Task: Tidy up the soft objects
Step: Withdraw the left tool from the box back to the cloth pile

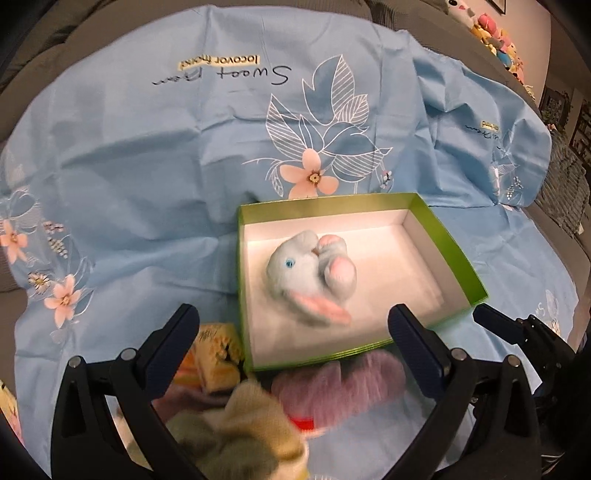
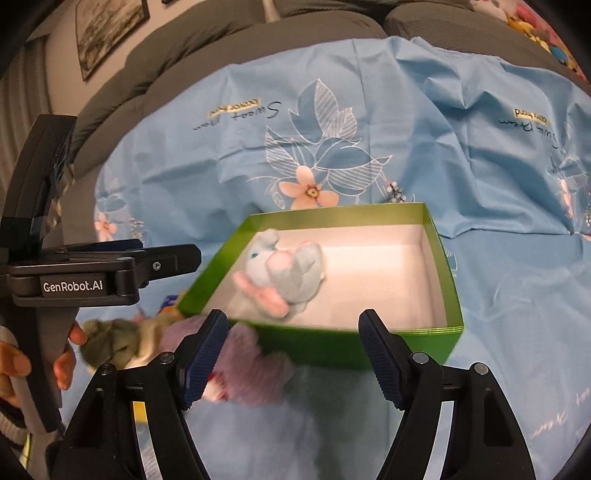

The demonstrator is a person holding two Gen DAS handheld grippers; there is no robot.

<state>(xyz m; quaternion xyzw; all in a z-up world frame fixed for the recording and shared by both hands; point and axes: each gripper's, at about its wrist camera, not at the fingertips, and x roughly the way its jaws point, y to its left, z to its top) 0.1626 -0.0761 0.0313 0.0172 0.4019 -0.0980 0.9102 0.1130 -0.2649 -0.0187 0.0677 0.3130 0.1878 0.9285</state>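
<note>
A green box (image 1: 454,240) (image 2: 325,341) with a white inside sits on the blue floral cloth. A grey-blue plush bunny with pink ears (image 1: 314,275) (image 2: 284,275) lies inside it, toward the left. My left gripper (image 1: 291,321) is open and empty, just short of the box's near left corner, above a pile of soft toys: a lilac plush (image 1: 340,387) (image 2: 243,365), an olive-beige plush (image 1: 243,424) (image 2: 114,341) and a yellow one (image 1: 214,354). My right gripper (image 2: 291,325) is open and empty, at the box's near wall. The left gripper also shows in the right wrist view (image 2: 162,253).
The blue cloth (image 1: 147,166) (image 2: 498,184) covers a grey sofa (image 2: 221,48). A row of colourful plush toys (image 1: 498,40) lies along the sofa back at far right. Framed pictures (image 2: 107,26) hang on the wall.
</note>
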